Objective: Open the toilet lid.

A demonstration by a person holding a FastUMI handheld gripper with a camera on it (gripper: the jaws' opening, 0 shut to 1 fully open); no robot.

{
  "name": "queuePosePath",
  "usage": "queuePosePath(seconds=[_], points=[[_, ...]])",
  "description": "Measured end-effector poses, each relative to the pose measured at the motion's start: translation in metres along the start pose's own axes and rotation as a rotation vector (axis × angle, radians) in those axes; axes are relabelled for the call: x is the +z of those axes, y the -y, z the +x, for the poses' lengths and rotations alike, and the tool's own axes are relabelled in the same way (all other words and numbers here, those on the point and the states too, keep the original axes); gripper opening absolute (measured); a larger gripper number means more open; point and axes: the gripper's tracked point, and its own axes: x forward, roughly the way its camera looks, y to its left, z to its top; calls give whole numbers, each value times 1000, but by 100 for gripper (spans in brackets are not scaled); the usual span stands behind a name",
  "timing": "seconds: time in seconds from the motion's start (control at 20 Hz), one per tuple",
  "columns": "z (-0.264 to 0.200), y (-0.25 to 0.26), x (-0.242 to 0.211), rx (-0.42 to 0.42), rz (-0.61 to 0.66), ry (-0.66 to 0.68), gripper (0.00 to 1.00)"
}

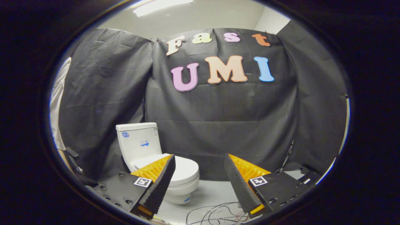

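**Gripper Lines Up on a Closed Toilet**

A hand-held gripper hangs with its two fingers spread wide and nothing between them, pointed across a cloth-walled booth at a white toilet that stands well beyond the fingertips. The left finger crosses in front of part of the bowl, so the toilet sits ahead and toward the left finger's side rather than centred in the gap. The lid lies flat and closed over the seat, its rounded front end pointing toward the space between the fingers; the tank rises upright behind it against the black cloth wall.

The wide spread appears deliberate: an open jaw leaves room to slip one ribbed pad under the lid's front lip or to straddle its edge, which the task will require. The lid's front faces outward from the wall, so an approach from this side probably gives the most direct access to the lifting edge, with the hinge at the tank end.

Loose cables lie coiled on the pale floor just ahead of the fingers, between the gripper and the bowl's base. The opening itself has not begun; the gripper must first close the distance and shift toward its left finger's side.
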Motion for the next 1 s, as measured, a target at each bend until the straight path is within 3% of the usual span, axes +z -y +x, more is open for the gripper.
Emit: queuePosePath(seconds=[0.35, 0.65, 1.0], points=[[9, 0, -2, 3, -4, 7, 97], [47, -3, 4, 5, -25, 5, 96], [84, -19, 31, -8, -28, 105, 96]])
